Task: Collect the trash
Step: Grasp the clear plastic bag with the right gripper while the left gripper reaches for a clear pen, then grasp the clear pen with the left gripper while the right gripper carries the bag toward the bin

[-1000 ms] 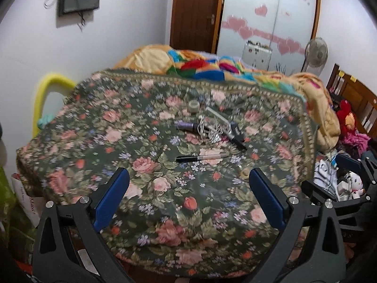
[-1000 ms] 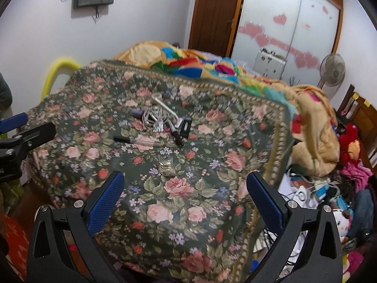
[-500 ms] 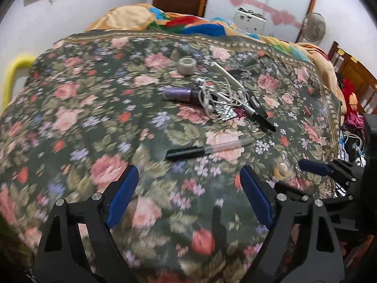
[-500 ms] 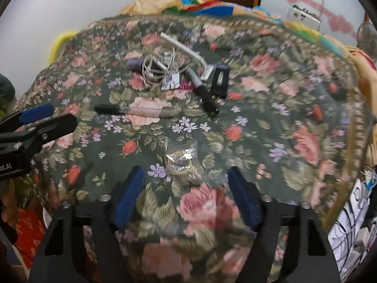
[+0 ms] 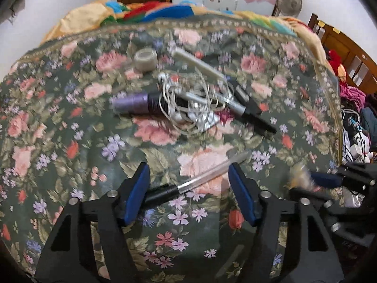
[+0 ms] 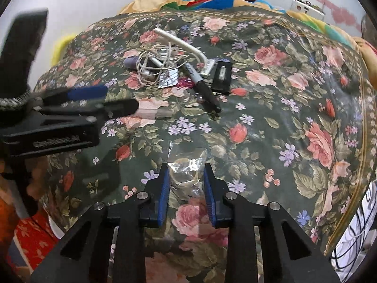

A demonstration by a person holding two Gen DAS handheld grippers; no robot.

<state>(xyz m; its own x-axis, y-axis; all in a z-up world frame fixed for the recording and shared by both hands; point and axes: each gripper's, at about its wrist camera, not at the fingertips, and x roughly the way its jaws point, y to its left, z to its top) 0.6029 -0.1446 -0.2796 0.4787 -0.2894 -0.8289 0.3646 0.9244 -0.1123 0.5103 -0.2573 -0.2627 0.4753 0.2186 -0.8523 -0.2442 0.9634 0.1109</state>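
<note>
Right wrist view: the right gripper (image 6: 186, 186) points down at the dark green floral bedspread (image 6: 271, 122), its blue pads closing on a small crumpled clear plastic bag (image 6: 187, 173) with a pale ring inside; the pads sit against the bag's two sides.
Bag and bedspread: the bag lies flat on the bedspread, near its closest edge.
Left wrist view: the left gripper (image 5: 189, 193) has its jaws closing, still wide apart, around a clear-barrelled pen with a black cap (image 5: 188, 185) lying slantwise on the bedspread.
Pen and pads: the black cap runs behind the left-hand pad; I cannot tell whether they touch. The other pad stands clear of the barrel.
Farther up the bedspread: a tangle of white earphone cable (image 5: 188, 101) lies over a purple cylinder (image 5: 134, 103), beside a black marker (image 5: 252, 115).
Hard to make out: the left wrist picture is motion-blurred; there the bag is only a yellowish smear.
</note>
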